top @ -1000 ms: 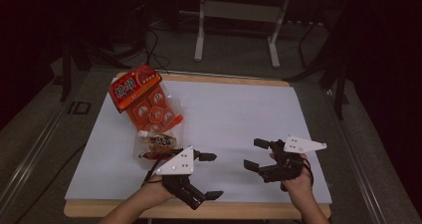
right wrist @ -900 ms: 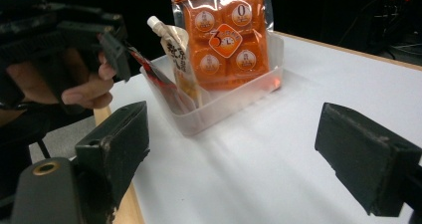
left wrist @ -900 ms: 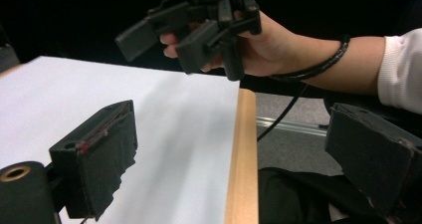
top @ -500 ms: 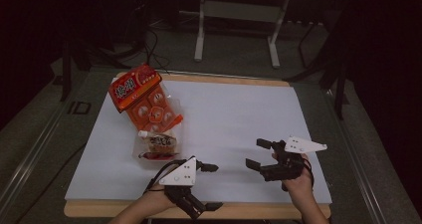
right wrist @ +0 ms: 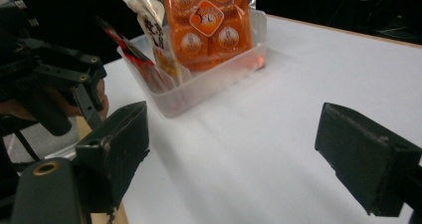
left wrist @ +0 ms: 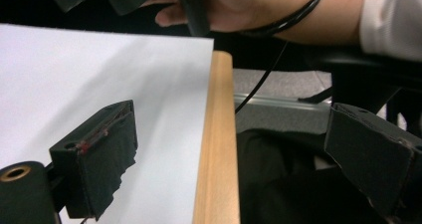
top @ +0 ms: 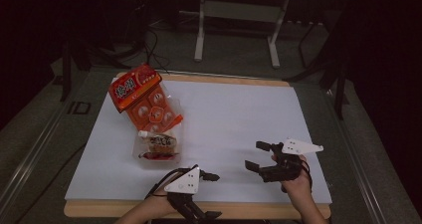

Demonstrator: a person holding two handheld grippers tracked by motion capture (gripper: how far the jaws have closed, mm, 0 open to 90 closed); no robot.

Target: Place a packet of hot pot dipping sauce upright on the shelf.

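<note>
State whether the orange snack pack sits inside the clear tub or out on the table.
Inside. The orange snack pack stands leaning in the clear tub, its lower end behind the tub's wall.

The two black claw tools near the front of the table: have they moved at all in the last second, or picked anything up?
The left gripper has drawn back toward the person, so one jaw now hangs past the table's front edge. It stays open and holds nothing. The right gripper has barely shifted, open and empty too. The clear tub with the orange snack pack lies where it was, untouched.
</note>
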